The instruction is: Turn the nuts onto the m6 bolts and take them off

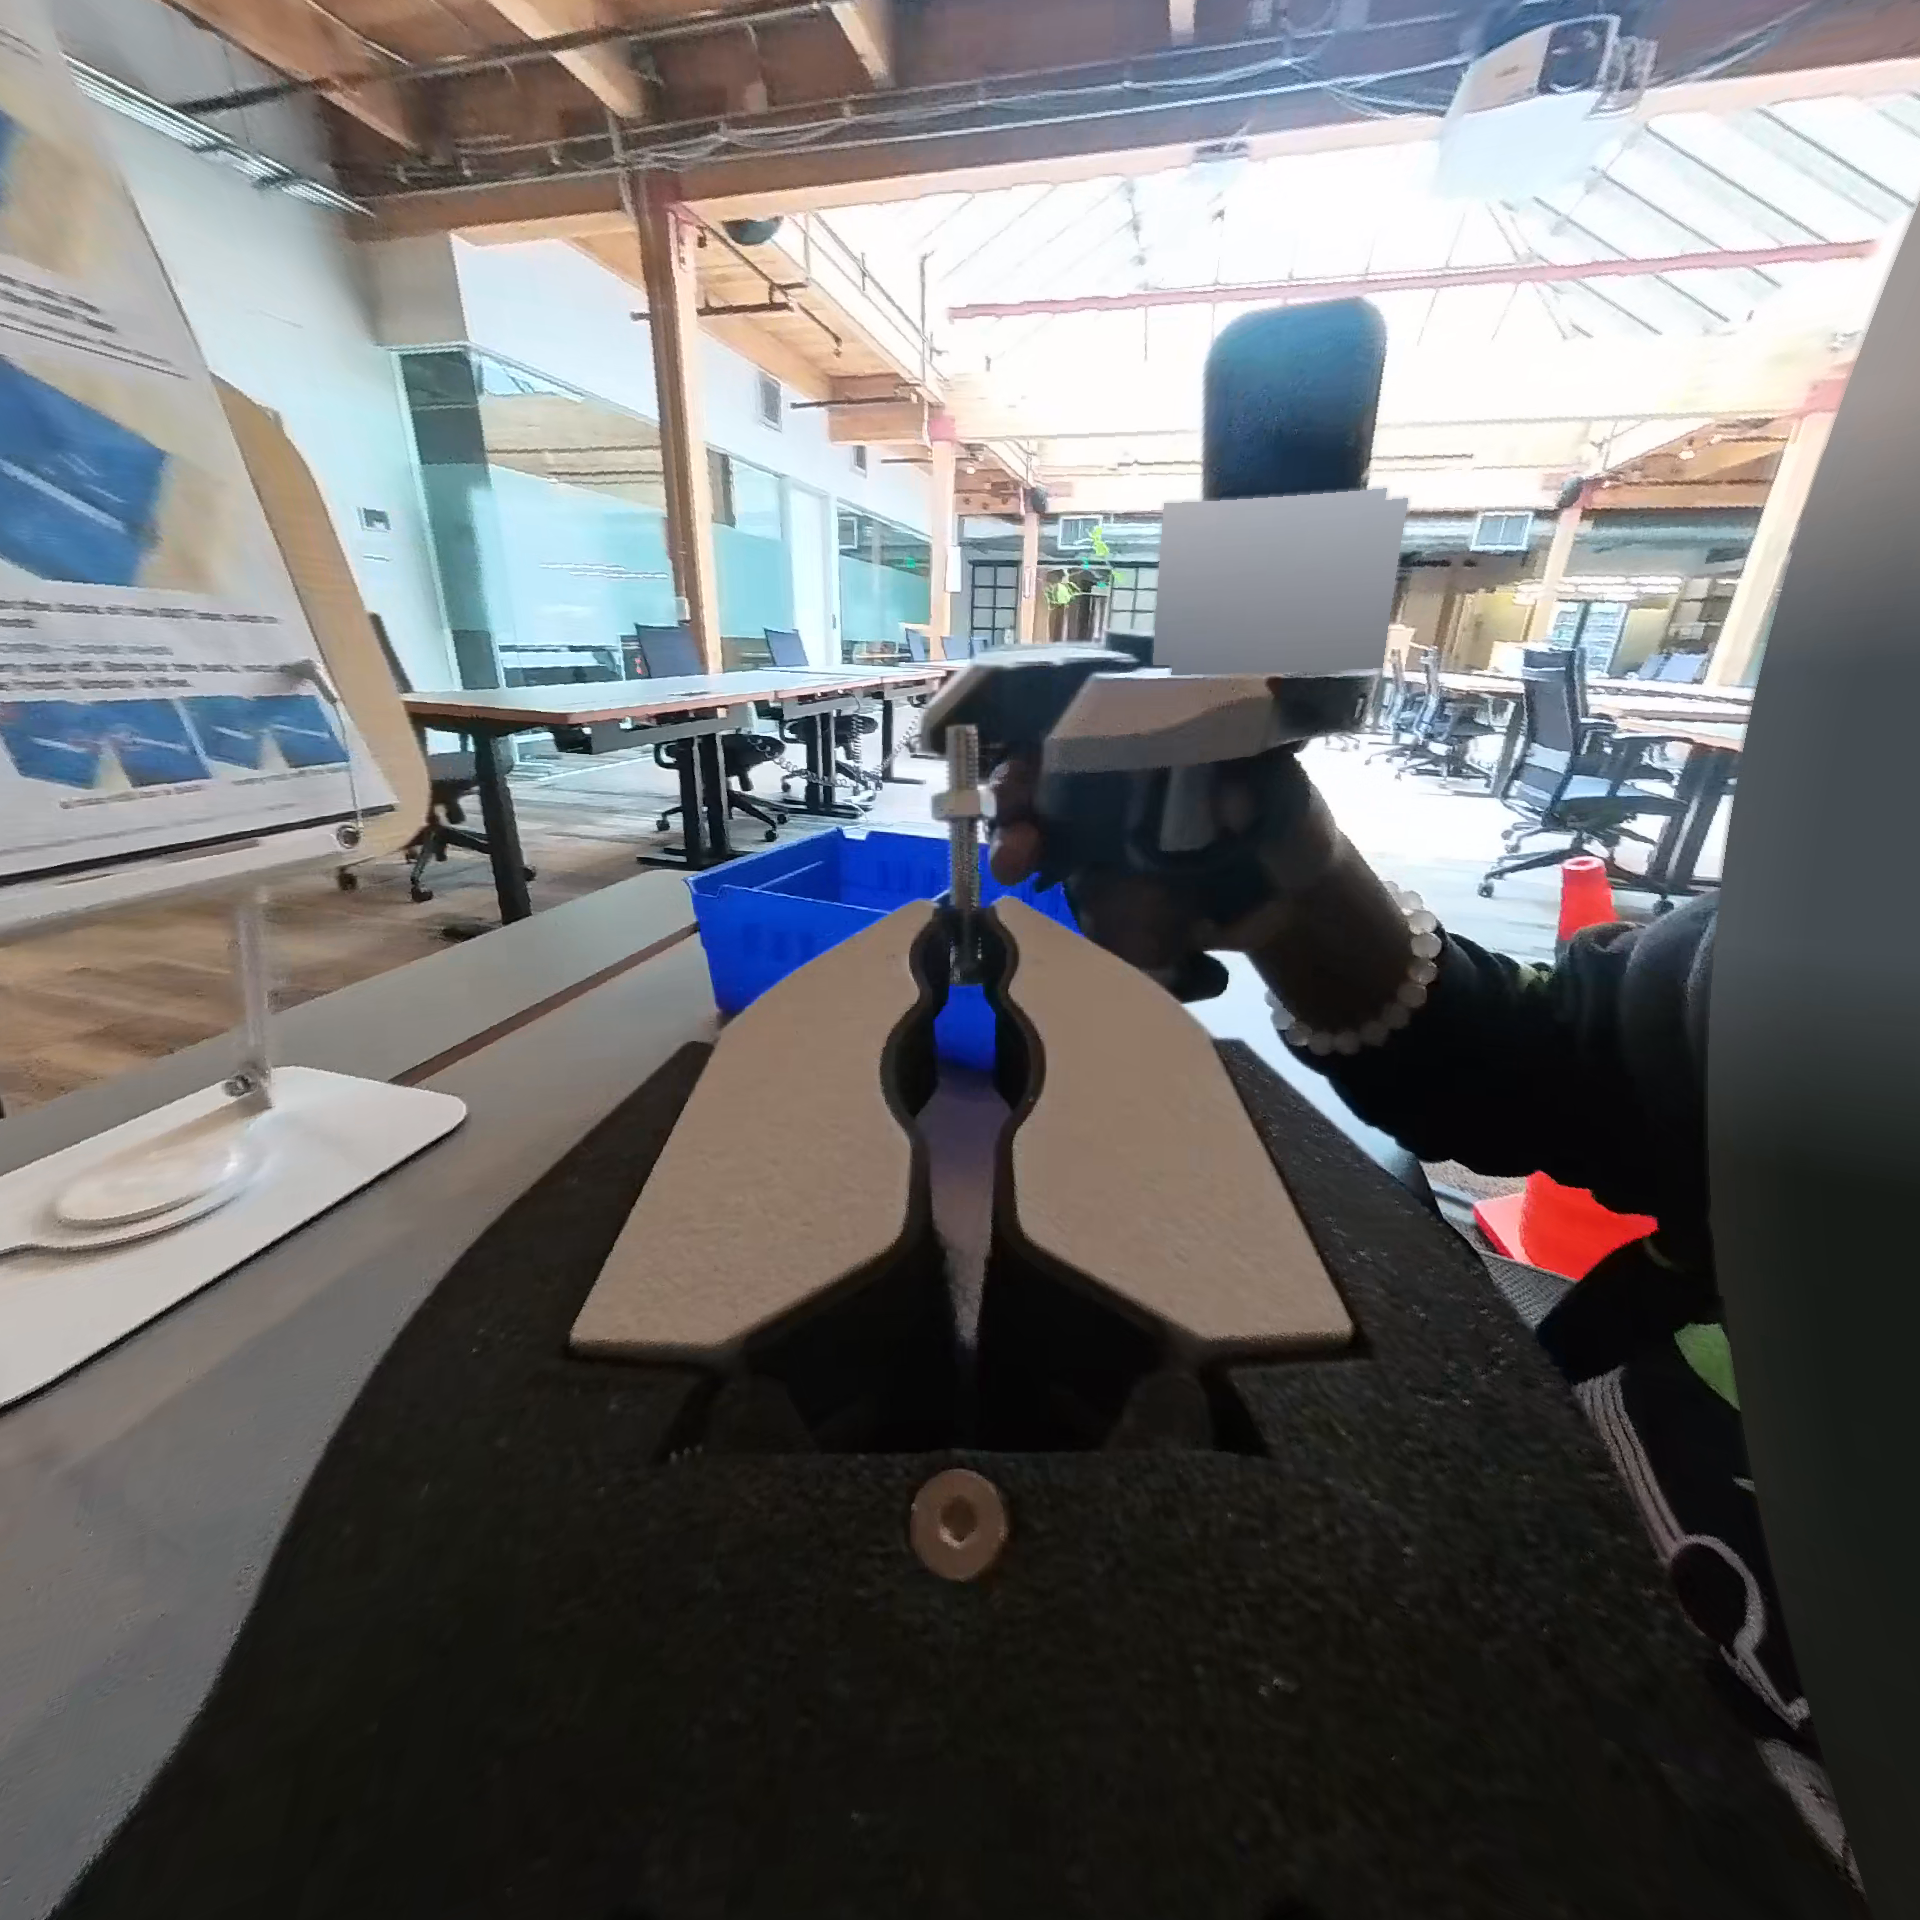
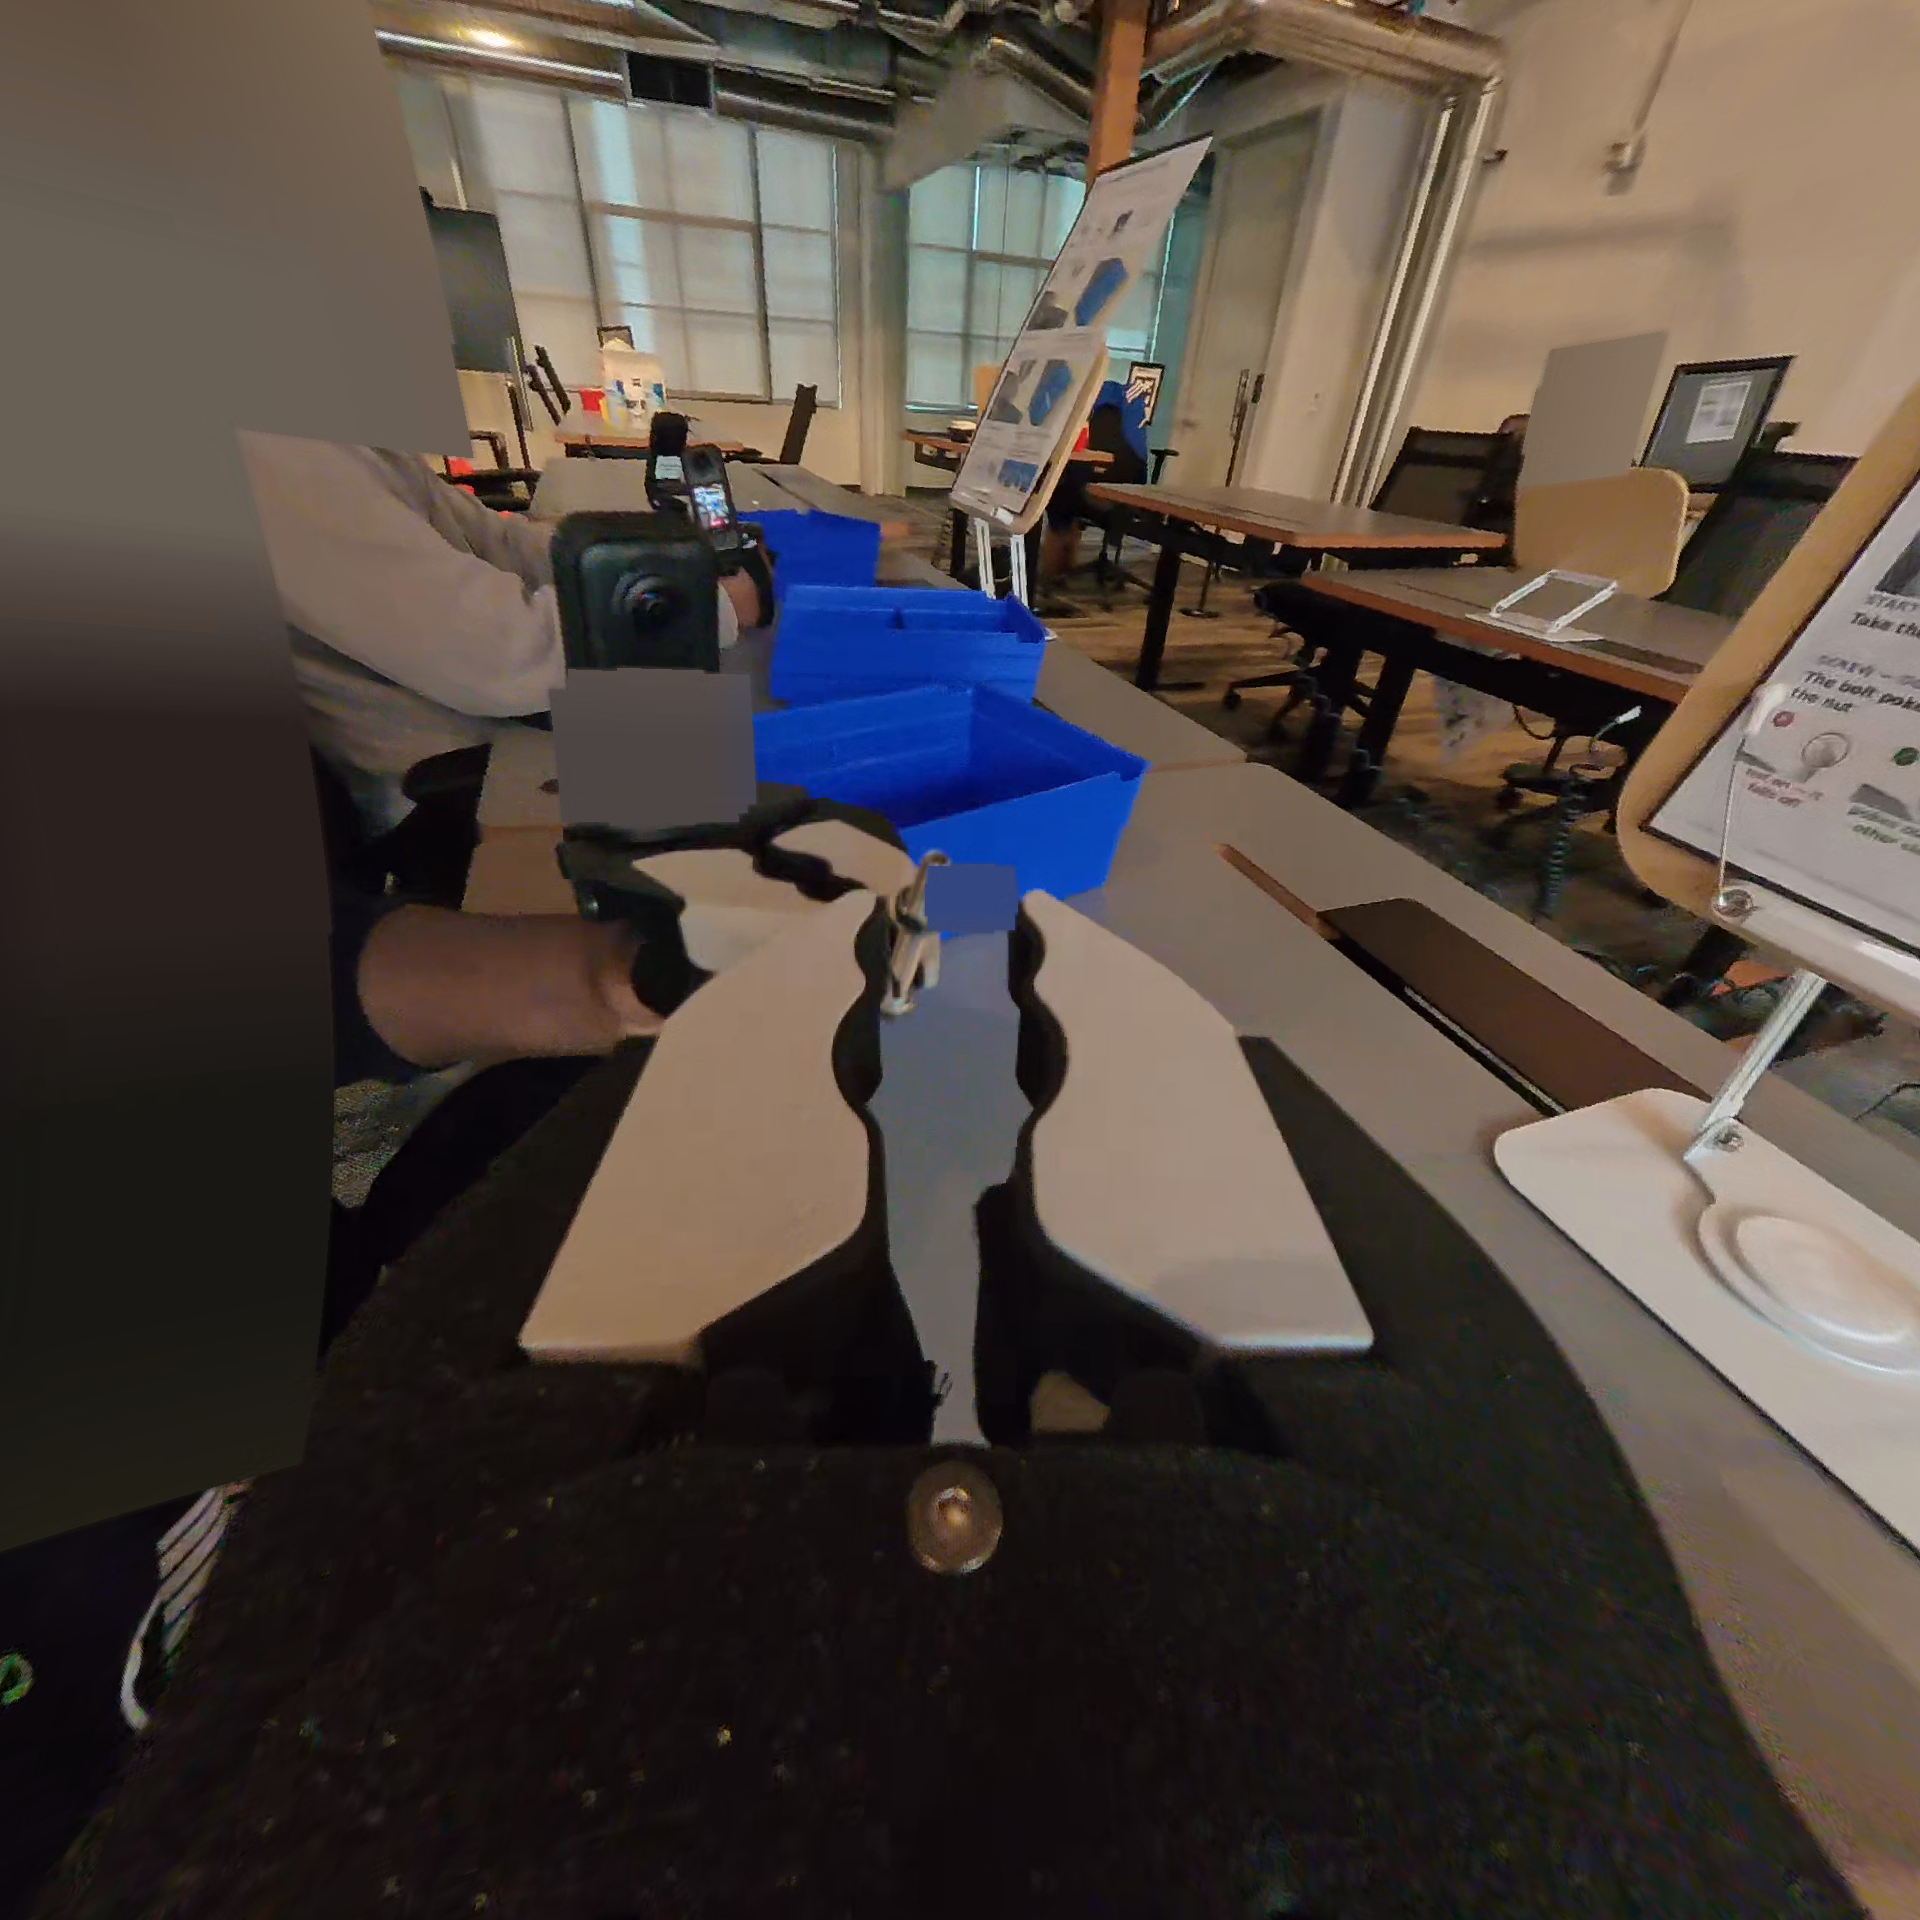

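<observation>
In the left wrist view my left gripper (image 1: 962,925) is shut on the lower end of a silver bolt (image 1: 966,862) and holds it upright. A hex nut (image 1: 966,802) sits on the thread, a little below the top. My right gripper (image 1: 997,727) is at the bolt's upper end. In the right wrist view my right gripper (image 2: 948,935) is open, with the bolt and nut (image 2: 907,951) between its fingers. The nut lies close to the left finger (image 2: 790,997), and a clear gap separates it from the right finger (image 2: 1101,997). The left gripper (image 2: 821,883) shows just beyond.
A blue bin (image 1: 790,914) stands on the grey table (image 1: 416,1049) right behind the bolt; it also shows in the right wrist view (image 2: 997,821), with more bins (image 2: 904,644) beyond. An instruction board on a white stand (image 1: 208,1143) is nearby. Orange cones (image 1: 1579,894) stand on the floor. Left and right tips are no more than a few centimetres apart.
</observation>
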`<state>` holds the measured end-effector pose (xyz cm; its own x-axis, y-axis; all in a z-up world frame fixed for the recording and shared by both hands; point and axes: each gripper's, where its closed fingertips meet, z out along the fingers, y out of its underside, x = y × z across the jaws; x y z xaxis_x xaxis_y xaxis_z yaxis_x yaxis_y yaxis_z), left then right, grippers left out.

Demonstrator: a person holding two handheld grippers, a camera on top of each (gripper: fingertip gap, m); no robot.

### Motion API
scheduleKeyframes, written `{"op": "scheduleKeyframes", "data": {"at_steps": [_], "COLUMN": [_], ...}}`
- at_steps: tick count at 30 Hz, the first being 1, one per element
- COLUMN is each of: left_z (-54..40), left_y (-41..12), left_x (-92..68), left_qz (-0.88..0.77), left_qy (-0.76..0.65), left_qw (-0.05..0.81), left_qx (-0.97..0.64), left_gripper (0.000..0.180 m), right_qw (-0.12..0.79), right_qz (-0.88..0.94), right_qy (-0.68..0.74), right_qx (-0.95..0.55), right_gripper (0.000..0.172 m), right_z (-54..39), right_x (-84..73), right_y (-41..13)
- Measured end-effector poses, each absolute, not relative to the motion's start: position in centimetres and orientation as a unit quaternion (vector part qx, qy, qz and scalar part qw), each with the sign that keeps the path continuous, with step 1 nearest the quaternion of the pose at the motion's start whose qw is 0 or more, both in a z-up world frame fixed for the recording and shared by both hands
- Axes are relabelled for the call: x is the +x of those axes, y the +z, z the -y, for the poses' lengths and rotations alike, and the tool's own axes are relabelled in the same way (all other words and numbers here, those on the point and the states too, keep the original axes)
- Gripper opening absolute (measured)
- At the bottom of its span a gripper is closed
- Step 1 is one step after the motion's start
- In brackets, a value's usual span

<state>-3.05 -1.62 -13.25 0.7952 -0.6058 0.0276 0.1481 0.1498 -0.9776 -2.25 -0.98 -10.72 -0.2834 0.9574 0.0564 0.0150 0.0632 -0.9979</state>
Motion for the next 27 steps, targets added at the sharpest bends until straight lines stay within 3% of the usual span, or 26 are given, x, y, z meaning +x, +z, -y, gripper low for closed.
{"op": "scheduleKeyframes", "data": {"at_steps": [5, 12, 16, 18, 27], "left_z": [1.2, 0.9, 0.5, 0.3, 0.0], "left_y": [-14.0, -15.2, -16.8, -17.5, -18.3], "left_x": [-1.9, -1.2, -0.6, -0.4, 0.1], "left_qz": [-0.203, -0.226, -0.256, -0.264, -0.276], "left_qy": [-0.263, -0.244, -0.211, -0.200, -0.206], "left_qw": [0.723, 0.713, 0.691, 0.685, 0.676], "left_qx": [-0.606, -0.618, -0.643, -0.649, -0.651], "left_gripper": [0.005, 0.006, 0.032, 0.036, 0.013], "right_qw": [0.417, 0.408, 0.407, 0.403, 0.400], "right_qz": [0.591, 0.610, 0.624, 0.627, 0.649], "right_qy": [0.553, 0.538, 0.525, 0.527, 0.507], "right_qx": [-0.414, -0.415, -0.412, -0.409, -0.403], "right_gripper": [0.006, 0.004, 0.004, 0.004, 0.004], "right_z": [1.1, 1.0, 1.3, 1.6, 2.0], "right_x": [-2.3, -2.0, -2.0, -2.0, -2.2], "right_y": [-11.2, -12.2, -12.7, -12.8, -13.8]}}
